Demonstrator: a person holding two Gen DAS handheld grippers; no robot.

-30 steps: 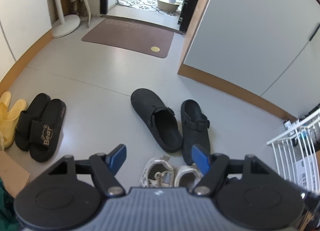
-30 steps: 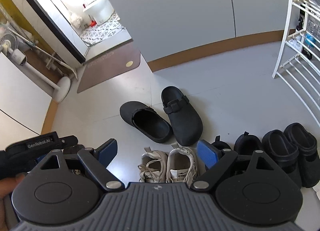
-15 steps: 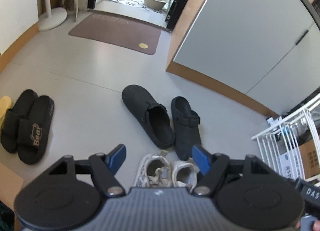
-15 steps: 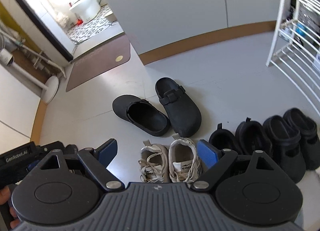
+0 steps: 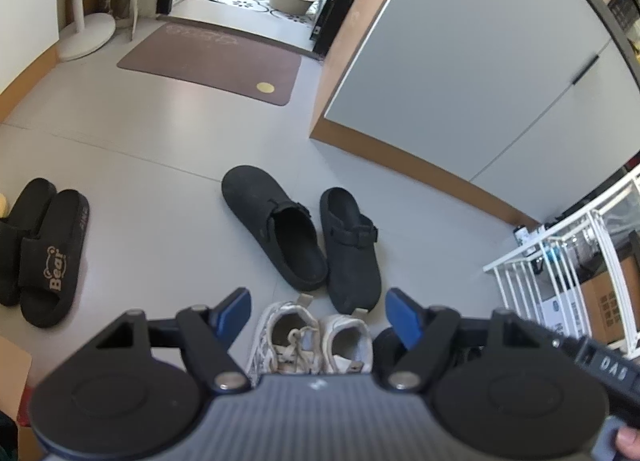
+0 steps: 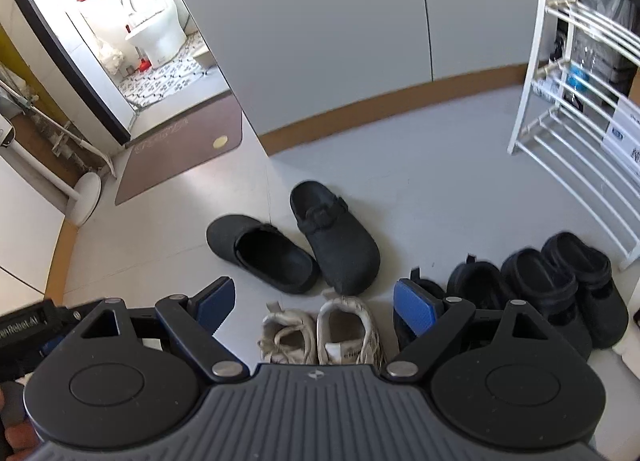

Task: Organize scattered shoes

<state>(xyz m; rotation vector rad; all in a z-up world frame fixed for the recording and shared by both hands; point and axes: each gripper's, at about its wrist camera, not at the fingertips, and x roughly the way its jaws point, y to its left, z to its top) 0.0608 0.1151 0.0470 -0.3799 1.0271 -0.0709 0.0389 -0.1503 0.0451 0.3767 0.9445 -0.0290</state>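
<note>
Two black clogs lie askew on the grey floor: one (image 5: 276,233) angled with its toe to the upper left, the other (image 5: 352,249) beside it pointing the opposite way. A pair of white sneakers (image 5: 312,335) sits side by side just below them. My left gripper (image 5: 318,315) hovers open above the sneakers with nothing between its blue pads. My right gripper (image 6: 314,303) is open too, over the same sneakers (image 6: 320,331), and the clogs (image 6: 340,245) lie beyond it. Several black shoes (image 6: 540,285) stand in a row at the right.
Black "Bear" slides (image 5: 44,253) lie at the far left. A white wire rack (image 6: 580,109) stands at the right. A grey cabinet (image 5: 460,61) with a brown base rises behind the clogs. A brown mat (image 5: 212,61) lies before the bathroom doorway, beside a fan base (image 5: 86,35).
Both views have swung a little, so the clogs and slides sit further left in the left wrist view. Both grippers stay open and no shoe has moved.
</note>
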